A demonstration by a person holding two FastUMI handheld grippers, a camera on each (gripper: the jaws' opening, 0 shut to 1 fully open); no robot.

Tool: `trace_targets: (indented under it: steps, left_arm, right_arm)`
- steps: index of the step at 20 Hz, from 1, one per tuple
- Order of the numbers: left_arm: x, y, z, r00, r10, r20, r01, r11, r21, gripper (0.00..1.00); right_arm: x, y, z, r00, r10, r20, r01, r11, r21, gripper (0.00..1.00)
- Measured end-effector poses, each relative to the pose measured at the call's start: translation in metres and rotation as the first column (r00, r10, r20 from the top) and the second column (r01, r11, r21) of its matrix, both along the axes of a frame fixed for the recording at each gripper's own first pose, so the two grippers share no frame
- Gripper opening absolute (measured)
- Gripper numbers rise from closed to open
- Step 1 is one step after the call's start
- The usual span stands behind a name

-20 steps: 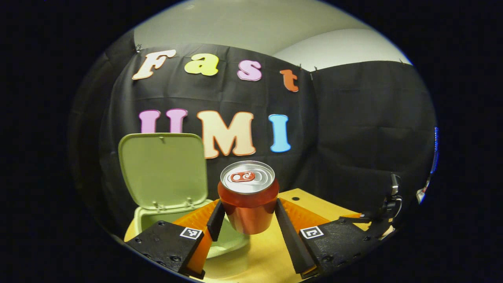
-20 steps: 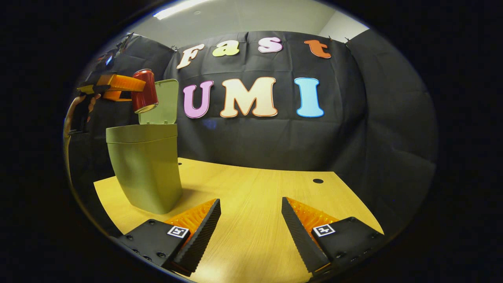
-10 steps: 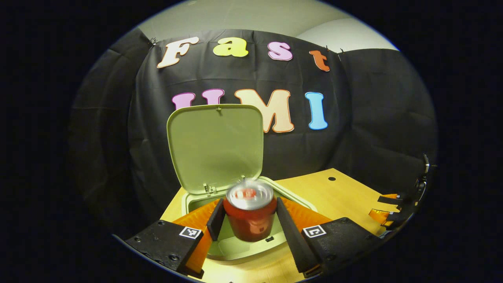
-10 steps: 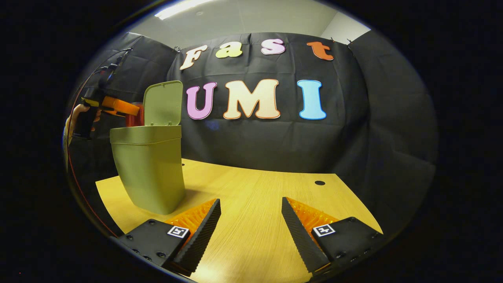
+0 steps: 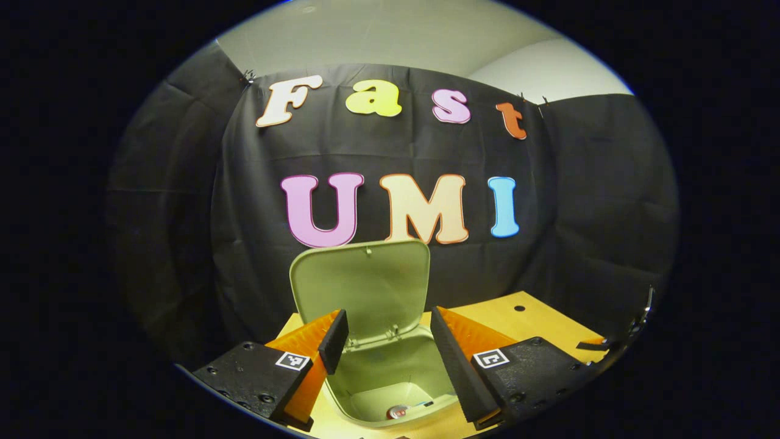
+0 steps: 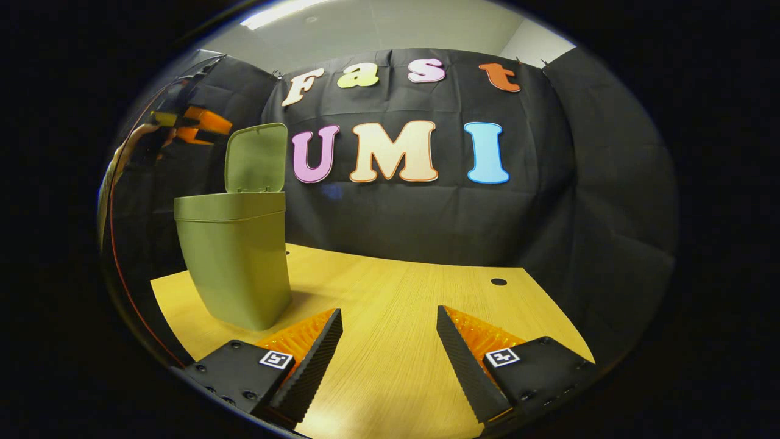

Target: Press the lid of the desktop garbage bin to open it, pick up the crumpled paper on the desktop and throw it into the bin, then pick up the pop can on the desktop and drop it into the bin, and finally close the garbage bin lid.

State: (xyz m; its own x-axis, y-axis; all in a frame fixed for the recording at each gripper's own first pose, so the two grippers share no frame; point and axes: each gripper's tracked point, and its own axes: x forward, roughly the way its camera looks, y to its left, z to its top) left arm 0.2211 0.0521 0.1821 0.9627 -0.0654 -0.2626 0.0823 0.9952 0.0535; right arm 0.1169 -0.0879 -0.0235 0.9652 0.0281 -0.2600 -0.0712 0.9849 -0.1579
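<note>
The green desktop bin (image 5: 390,378) stands open below my left gripper (image 5: 390,341), its lid (image 5: 362,286) tilted up at the back. The pop can (image 5: 399,413) lies at the bottom inside; only its silver top shows. My left gripper is open and holds nothing, poised above the bin's mouth. In the right gripper view the bin (image 6: 234,256) stands at the left of the wooden table (image 6: 390,329) with its lid (image 6: 256,157) raised, and the left gripper (image 6: 195,125) hovers above and behind it, held by a hand. My right gripper (image 6: 390,347) is open, low over the table.
A round cable hole (image 6: 498,281) sits in the tabletop toward the right back. The black cloth wall closes the booth behind the table. A red cable (image 6: 116,244) hangs along the left edge of the right gripper view.
The left gripper carried the can over the bin and let it go; the can dropped inside. The gripper then rose above the bin. The right gripper has stayed still.
</note>
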Motion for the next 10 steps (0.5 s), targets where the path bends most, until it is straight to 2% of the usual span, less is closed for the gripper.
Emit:
trace_targets:
  steps: [3,7,10]
  left_arm:
    - [0.022,0.009,0.021,1.0,0.03,0.009,-0.03,0.999,0.04,0.84]
    - [0.056,0.014,0.044,0.997,0.07,0.022,-0.07,0.998,0.005,0.82]
    - [0.086,0.022,0.049,0.995,0.097,0.018,-0.098,0.995,0.034,0.83]
  right_arm:
    - [0.0,-0.003,0.001,1.0,-0.002,0.0,0.002,1.0,0.007,0.98]
    - [-0.001,-0.011,0.003,1.0,-0.025,0.006,0.025,1.0,0.015,0.98]
    - [-0.001,-0.016,0.004,0.999,-0.038,0.009,0.037,0.999,0.021,0.98]
